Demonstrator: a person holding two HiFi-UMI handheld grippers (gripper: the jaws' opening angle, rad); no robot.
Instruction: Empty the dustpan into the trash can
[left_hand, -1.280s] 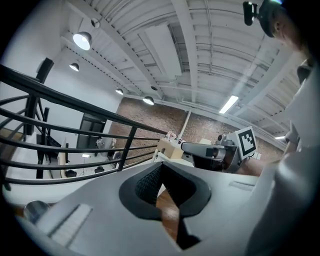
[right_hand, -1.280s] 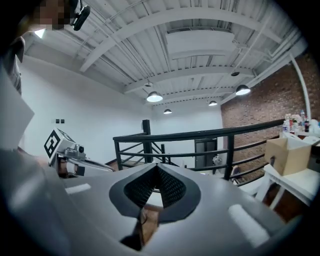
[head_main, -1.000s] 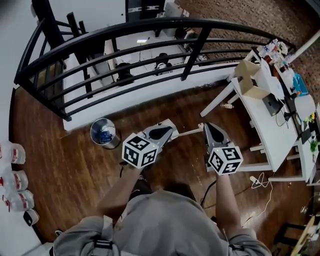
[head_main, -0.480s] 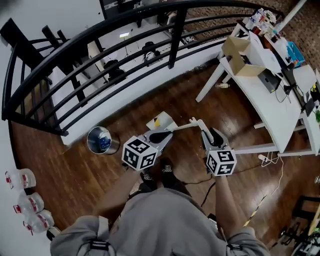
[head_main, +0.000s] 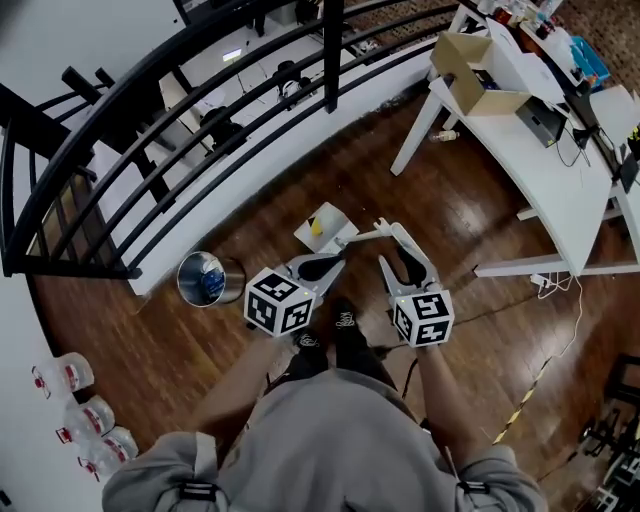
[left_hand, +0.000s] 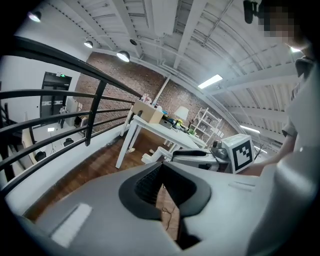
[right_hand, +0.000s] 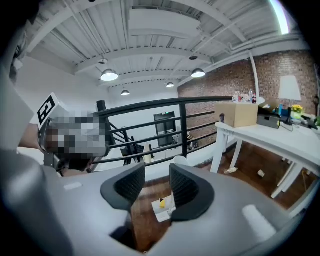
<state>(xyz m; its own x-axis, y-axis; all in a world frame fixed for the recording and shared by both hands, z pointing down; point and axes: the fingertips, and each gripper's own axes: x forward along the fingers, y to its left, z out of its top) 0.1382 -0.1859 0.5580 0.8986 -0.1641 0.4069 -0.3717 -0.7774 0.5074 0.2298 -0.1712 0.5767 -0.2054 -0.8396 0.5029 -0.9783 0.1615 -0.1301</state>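
Note:
A white dustpan (head_main: 328, 226) lies on the wooden floor with a yellow scrap (head_main: 317, 228) in it. Its long handle (head_main: 366, 236) runs right, towards my right gripper (head_main: 392, 240). That gripper is open; its jaws have just been opening and nothing is between them. In the right gripper view the dustpan (right_hand: 163, 208) shows on the floor past the right gripper (right_hand: 157, 174). My left gripper (head_main: 327, 264) is shut and empty, just below the pan. The round steel trash can (head_main: 205, 278) stands to the left, with blue waste inside. The left gripper (left_hand: 161, 166) shows closed pads.
A black curved railing (head_main: 150, 110) borders the floor beyond the dustpan and the trash can. A white table (head_main: 560, 150) with a cardboard box (head_main: 478, 70) stands to the right. Cables (head_main: 550, 290) trail on the floor. Plastic bottles (head_main: 75, 375) sit at the left wall. My shoes (head_main: 345, 325) are below the grippers.
Both grippers have come down towards the dustpan. The right jaws, shut a second ago, now stand apart. The head view has swung, so the can and the table sit differently in it.

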